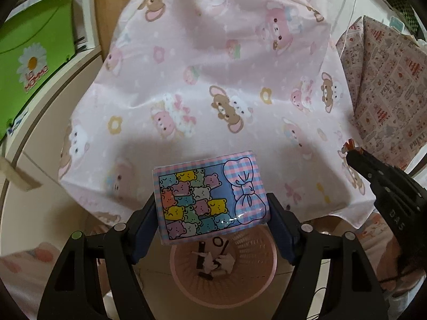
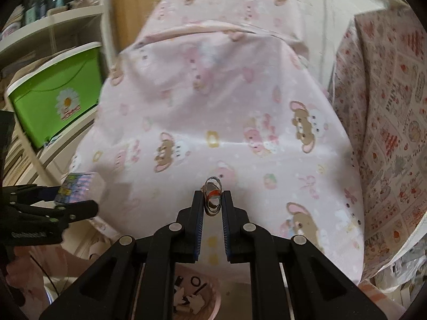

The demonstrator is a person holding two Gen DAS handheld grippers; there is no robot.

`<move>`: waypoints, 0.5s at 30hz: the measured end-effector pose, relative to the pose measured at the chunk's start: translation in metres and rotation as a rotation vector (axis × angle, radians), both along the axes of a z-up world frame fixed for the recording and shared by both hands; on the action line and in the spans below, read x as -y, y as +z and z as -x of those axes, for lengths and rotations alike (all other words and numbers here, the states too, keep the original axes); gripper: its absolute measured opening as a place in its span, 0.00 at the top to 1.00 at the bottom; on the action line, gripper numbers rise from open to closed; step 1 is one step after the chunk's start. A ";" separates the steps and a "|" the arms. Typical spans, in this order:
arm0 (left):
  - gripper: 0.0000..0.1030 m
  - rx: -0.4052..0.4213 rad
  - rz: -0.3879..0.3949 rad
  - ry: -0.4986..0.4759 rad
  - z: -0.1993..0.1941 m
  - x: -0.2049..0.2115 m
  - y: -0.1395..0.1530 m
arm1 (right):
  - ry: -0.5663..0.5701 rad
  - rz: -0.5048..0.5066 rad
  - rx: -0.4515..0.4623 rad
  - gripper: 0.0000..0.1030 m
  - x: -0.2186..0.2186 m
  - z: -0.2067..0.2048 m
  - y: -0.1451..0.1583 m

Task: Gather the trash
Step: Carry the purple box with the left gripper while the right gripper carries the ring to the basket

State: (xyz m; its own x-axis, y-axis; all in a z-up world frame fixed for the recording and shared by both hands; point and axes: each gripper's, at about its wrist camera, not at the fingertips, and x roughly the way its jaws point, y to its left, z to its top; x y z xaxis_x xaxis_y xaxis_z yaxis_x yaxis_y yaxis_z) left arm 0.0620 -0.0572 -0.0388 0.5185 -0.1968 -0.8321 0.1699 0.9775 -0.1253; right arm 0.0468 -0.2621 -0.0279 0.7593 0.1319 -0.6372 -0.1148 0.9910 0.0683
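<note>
Gripping one tissue pack (image 1: 210,197), left tongs (image 1: 212,208); one basket (image 1: 256,274) below.

Left gripper (image 1: 212,208) clamped wide — right gripper (image 2: 212,200) pinched narrow

Counts, w/ places relative to the table (image 1: 186,85):

- Grippers: 2. Left gripper (image 1: 212,208) at its near edge, right gripper (image 2: 212,202) over its near part.
- Tissue packs: 1, tissue pack (image 1: 210,200) at table's near edge.
- Wrappers: 1, wrapper (image 2: 212,197), crumpled, above table's near part.
- Bins: 1, pink bin (image 1: 256,282) on floor below table's near edge; scraps inside, approx. several, can't count exactly.
- Green boxes: 1, green box (image 1: 32,61) left of table.
- Tablecloths: 1 pink, on table.
- Patterned covers: 1, cover (image 1: 387,88) right of table.
</note>
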 end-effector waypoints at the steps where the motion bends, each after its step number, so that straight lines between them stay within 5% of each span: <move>1: 0.28 -0.008 0.012 -0.002 0.003 0.000 -0.002 | 0.008 0.002 0.003 0.88 -0.004 0.005 0.001; 8: 0.28 -0.007 0.023 -0.010 0.019 -0.006 -0.005 | 0.014 0.009 0.000 0.88 -0.019 0.038 -0.002; 15: 0.28 -0.091 0.015 -0.055 0.031 0.001 -0.028 | 0.054 0.038 -0.089 0.88 -0.033 0.051 -0.028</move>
State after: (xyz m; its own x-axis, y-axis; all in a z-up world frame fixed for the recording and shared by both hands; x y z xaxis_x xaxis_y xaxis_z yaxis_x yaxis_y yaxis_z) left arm 0.0312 -0.0579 -0.0671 0.4286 -0.2354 -0.8723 0.2107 0.9649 -0.1569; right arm -0.0038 -0.2291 -0.0557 0.6919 0.1457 -0.7071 -0.1632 0.9856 0.0433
